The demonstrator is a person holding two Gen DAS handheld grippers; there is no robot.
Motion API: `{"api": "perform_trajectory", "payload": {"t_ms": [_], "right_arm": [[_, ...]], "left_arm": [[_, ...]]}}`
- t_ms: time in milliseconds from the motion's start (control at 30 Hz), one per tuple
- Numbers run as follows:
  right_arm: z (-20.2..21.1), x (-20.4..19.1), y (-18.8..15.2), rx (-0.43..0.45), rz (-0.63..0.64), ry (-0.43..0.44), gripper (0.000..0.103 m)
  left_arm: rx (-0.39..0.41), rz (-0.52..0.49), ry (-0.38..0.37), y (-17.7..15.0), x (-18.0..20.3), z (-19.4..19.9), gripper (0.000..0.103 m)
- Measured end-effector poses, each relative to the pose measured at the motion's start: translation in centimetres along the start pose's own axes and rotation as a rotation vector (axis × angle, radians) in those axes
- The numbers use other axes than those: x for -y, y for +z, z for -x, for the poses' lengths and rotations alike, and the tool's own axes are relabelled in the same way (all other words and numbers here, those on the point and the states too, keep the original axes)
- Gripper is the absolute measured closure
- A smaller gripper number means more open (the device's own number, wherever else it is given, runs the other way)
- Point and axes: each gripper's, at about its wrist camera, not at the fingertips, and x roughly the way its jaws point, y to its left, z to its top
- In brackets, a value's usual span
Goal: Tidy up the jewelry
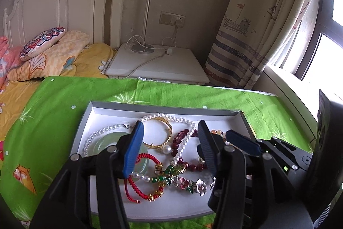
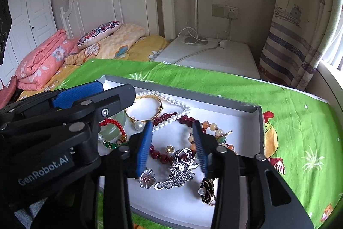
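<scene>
A shallow grey tray [image 1: 84, 126] with a white floor is seen at the lower centre of both views, set on a green cloth [image 1: 53, 104]. In it are heaped a pearl necklace [image 1: 184, 141], a gold bangle [image 1: 165, 132], a red cord bracelet [image 1: 148, 158], dark red beads [image 2: 159, 153] and a silver brooch [image 2: 180, 169]. The left gripper [image 1: 171, 145] and right gripper [image 2: 174, 143] are held above the heap, jaws parted and holding nothing.
</scene>
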Motion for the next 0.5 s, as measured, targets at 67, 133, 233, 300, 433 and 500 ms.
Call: {"api": "perform_trajectory", "payload": {"t_ms": [67, 133, 233, 300, 433, 500], "right_arm": [[0.3, 0.1, 0.0, 0.005, -0.001, -0.005, 0.054], [0.7, 0.4, 0.0, 0.014, -0.01, -0.013, 0.054], [1.6, 1.1, 0.2, 0.039, -0.038, -0.023, 0.041], [2.5, 1.6, 0.2, 0.062, -0.052, -0.031, 0.036], [5.1, 2.3, 0.0, 0.113, -0.078, -0.065, 0.019], [6.8, 2.3, -0.4, 0.154, -0.086, -0.092, 0.017]], "left_arm": [[0.011, 0.003, 0.008, 0.0, -0.2, 0.3, 0.043], [0.022, 0.005, 0.02, -0.1, -0.4, 0.7, 0.034], [0.055, 0.01, 0.042, -0.1, -0.6, 1.7, 0.023], [0.08, 0.002, 0.063, 0.0, -0.7, 2.5, 0.016], [0.139, -0.023, 0.11, 0.3, -0.8, 5.0, 0.004], [0.195, -0.033, 0.123, 0.2, -0.8, 6.9, 0.003]]}}
